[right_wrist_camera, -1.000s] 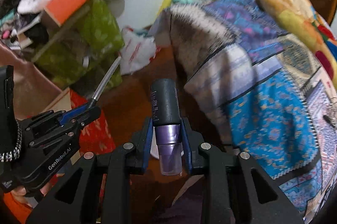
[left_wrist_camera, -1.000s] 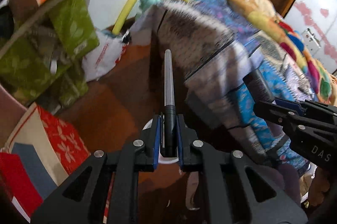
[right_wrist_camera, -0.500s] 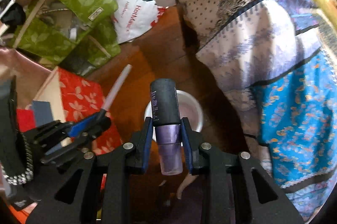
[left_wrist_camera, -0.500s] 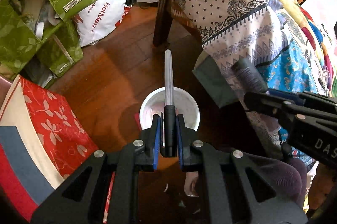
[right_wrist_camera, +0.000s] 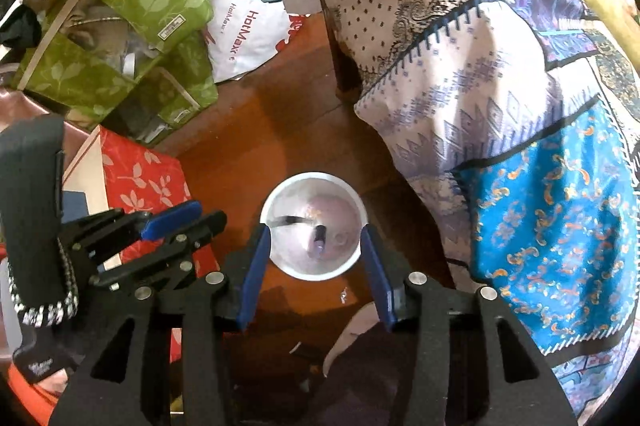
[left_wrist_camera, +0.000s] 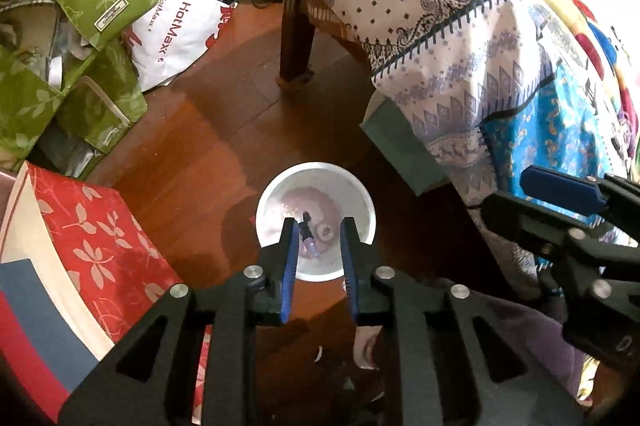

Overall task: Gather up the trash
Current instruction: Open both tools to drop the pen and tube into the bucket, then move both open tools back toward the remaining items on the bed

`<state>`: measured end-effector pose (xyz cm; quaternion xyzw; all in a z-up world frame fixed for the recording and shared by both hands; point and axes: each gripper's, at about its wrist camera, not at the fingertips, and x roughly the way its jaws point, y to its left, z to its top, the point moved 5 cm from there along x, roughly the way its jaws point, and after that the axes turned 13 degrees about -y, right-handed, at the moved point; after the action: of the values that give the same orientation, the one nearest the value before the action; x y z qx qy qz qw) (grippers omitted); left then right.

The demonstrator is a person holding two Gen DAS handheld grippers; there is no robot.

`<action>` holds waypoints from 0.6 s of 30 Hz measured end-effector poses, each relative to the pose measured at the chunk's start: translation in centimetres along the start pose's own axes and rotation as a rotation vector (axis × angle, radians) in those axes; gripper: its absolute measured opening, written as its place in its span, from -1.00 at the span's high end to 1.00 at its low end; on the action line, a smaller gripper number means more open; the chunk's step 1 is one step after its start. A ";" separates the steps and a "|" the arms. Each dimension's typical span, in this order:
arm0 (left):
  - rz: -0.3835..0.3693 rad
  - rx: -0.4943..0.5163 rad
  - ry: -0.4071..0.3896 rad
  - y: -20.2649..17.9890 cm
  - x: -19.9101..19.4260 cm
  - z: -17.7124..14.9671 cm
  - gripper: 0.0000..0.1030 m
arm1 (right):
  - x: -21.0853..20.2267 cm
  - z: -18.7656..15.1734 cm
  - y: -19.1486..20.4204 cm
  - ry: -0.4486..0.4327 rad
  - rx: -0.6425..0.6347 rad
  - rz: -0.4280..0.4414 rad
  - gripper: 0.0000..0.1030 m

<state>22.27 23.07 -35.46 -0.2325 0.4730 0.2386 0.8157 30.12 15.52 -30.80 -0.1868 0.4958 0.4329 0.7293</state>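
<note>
Claws both spread and empty now, left claw (left_wrist_camera: 319,232) and right claw (right_wrist_camera: 316,240), pen (right_wrist_camera: 289,221) and purple bottle (left_wrist_camera: 308,234) down in white bin (left_wrist_camera: 362,198).

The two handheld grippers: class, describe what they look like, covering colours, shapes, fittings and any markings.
Both the left gripper and the right gripper have matte black angular frames with triangular cut-outs and round silver bolt heads. Their fingers are lined with flat blue pads. In the right wrist view, the left gripper's body carries small white lettering, too small to read, above a black-and-white checked strap.
</note>
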 end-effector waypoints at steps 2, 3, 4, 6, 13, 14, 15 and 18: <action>0.000 0.012 -0.008 -0.2 -0.6 0.0 0.61 | -0.6 -0.2 -0.3 -0.006 0.002 0.000 0.16; -0.003 0.014 -0.015 -0.3 -1.1 0.0 0.61 | -1.0 -0.4 -0.4 -0.013 0.004 -0.001 0.16; -0.008 0.015 -0.024 -0.4 -1.7 0.1 0.61 | -1.5 -0.4 -0.5 -0.021 0.005 0.000 0.16; -0.015 0.018 -0.046 -0.7 -2.9 0.4 0.61 | -2.3 -0.4 -0.6 -0.038 0.004 -0.003 0.16; -0.028 0.049 -0.163 -2.5 -8.6 2.1 0.61 | -7.5 0.0 -1.3 -0.154 0.027 -0.013 0.16; -0.027 0.058 -0.183 -2.8 -9.4 2.4 0.61 | -9.0 0.3 -1.7 -0.192 0.039 -0.022 0.16; -0.026 0.067 -0.203 -3.3 -10.2 2.7 0.61 | -9.0 0.3 -1.7 -0.192 0.039 -0.022 0.16; -0.042 0.086 -0.254 -4.8 -12.4 3.7 0.61 | -12.0 0.6 -2.5 -0.262 0.060 -0.030 0.16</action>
<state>22.17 19.41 -22.11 -0.1752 0.3706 0.2285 0.8831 30.88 9.14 -20.29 -0.1143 0.4062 0.4275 0.7995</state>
